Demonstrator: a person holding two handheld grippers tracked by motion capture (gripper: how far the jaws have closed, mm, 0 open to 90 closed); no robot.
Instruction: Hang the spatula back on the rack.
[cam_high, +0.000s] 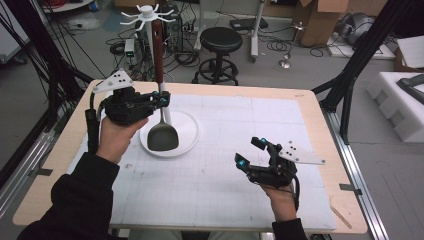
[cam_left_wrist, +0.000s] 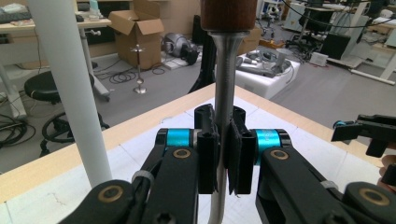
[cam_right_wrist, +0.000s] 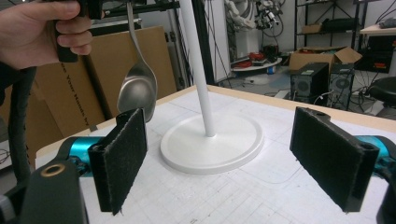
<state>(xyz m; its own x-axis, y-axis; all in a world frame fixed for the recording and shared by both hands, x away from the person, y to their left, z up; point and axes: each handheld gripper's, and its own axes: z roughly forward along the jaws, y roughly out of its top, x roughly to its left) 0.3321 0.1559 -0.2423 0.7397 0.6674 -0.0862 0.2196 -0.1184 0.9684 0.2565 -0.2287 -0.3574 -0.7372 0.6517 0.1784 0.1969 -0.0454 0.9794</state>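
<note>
White is the one stand (cam_high: 170, 131) on the tabletop (cam_high: 310, 107): a round base left of centre in the high view, a thin pole rising from it, and a crown of short hooks (cam_high: 147, 14) at the upper left of the frame. A pale gridded mat (cam_high: 225, 165) covers most of the wooden top.

One utensil is in play, a metal spatula (cam_high: 162, 134) with a dark brown wooden handle (cam_high: 158, 50). It hangs upright, blade down over the base, handle reaching up beside the pole towards the hooks. In the right gripper view its shiny blade (cam_right_wrist: 137, 91) shows at the upper left, above the tabletop and left of the pole (cam_right_wrist: 198, 70).

There are two hand-held grippers, one in each of the person's two hands. The left hand-held gripper (cam_high: 161, 99) sits at centre left in the high view, its jaws closed tight on the spatula's metal shaft; the left gripper view shows both black pads pressed against that shaft (cam_left_wrist: 223, 116) just below the wooden handle, with the white pole (cam_left_wrist: 70, 88) at the left of the frame. The right hand-held gripper (cam_high: 250, 152) is at lower right of centre in the high view, well apart from the stand, its jaws spread wide with nothing between them. In its own view the two pads (cam_right_wrist: 122, 158) stand far apart at either side of the frame, with the stand's base (cam_right_wrist: 212, 144) between them farther off.
</note>
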